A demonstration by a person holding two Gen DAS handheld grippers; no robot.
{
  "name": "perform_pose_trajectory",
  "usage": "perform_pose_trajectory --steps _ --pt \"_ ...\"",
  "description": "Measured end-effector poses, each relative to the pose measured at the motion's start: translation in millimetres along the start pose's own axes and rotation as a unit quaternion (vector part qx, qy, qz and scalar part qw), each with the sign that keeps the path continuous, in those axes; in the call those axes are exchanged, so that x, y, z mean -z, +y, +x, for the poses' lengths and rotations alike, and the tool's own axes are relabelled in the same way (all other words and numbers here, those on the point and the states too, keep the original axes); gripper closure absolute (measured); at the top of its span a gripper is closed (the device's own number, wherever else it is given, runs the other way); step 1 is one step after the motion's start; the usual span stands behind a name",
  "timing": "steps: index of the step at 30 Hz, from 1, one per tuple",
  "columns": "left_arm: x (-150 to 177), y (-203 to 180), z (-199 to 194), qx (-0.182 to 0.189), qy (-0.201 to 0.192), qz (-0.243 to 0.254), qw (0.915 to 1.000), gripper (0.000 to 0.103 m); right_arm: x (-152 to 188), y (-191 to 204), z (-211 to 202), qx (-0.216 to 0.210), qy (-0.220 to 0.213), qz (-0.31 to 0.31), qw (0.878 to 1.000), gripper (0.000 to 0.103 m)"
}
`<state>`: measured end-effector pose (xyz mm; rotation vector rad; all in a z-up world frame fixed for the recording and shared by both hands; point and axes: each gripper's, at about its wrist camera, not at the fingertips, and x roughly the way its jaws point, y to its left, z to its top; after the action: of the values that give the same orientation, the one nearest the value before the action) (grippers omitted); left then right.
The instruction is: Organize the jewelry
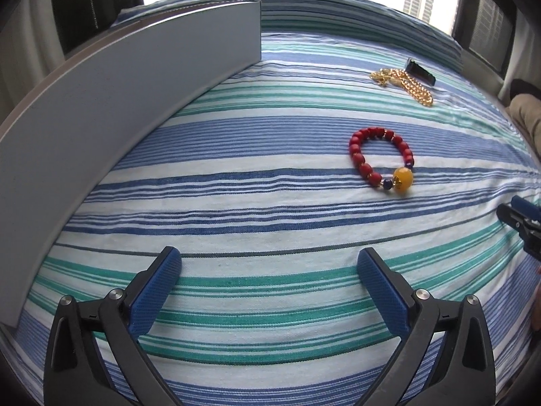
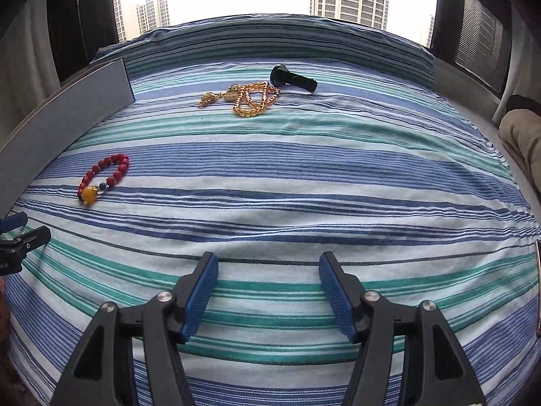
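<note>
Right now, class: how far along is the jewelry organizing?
Nothing looks done. The red bead bracelet, gold necklace and black object lie loose on the striped sheet. Nothing in hand: left gripper and right gripper are open, empty. All sorting remains.

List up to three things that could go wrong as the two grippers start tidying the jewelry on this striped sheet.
1. The gold chain lies tangled in a heap, so a pinch may lift only part of it and drag the rest.
2. The red bead bracelet rests on the soft striped sheet; closing pads might catch cloth too.
3. The black cylinder touches the chain and could roll.
</note>
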<state>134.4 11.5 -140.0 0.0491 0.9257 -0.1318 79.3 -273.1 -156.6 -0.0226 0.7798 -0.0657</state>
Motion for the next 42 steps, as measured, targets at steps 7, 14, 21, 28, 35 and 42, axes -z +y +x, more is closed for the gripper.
perform_pose_trajectory --steps 7,14,21,28,35,42 --pt "-16.0 -7.7 -7.9 0.033 0.014 0.017 0.9992 0.002 0.5 -1.1 0.6 -0.002 0.0 0.003 1.0 0.037" --pt "-67.1 -61.8 1.2 0.097 0.024 0.107 0.9893 0.001 0.6 -1.1 0.8 -0.001 0.0 0.003 1.0 0.037" --pt "-85.6 -85.9 48.1 0.088 0.059 0.113 0.988 0.008 0.5 -1.0 1.3 -0.001 0.0 0.003 1.0 0.037" --pt "-75.4 -88.1 40.3 0.087 0.035 0.129 0.9871 0.079 0.6 -1.1 1.4 -0.001 0.0 0.003 1.0 0.037" --pt "-50.7 -64.9 21.0 0.087 0.055 0.106 0.989 0.084 0.9 -1.0 1.5 -0.001 -0.001 0.003 1.0 0.037" --pt "-18.8 -24.0 -2.0 0.055 0.049 0.071 0.9948 0.059 1.1 -0.6 1.7 0.0 -0.001 0.003 1.0 0.037"
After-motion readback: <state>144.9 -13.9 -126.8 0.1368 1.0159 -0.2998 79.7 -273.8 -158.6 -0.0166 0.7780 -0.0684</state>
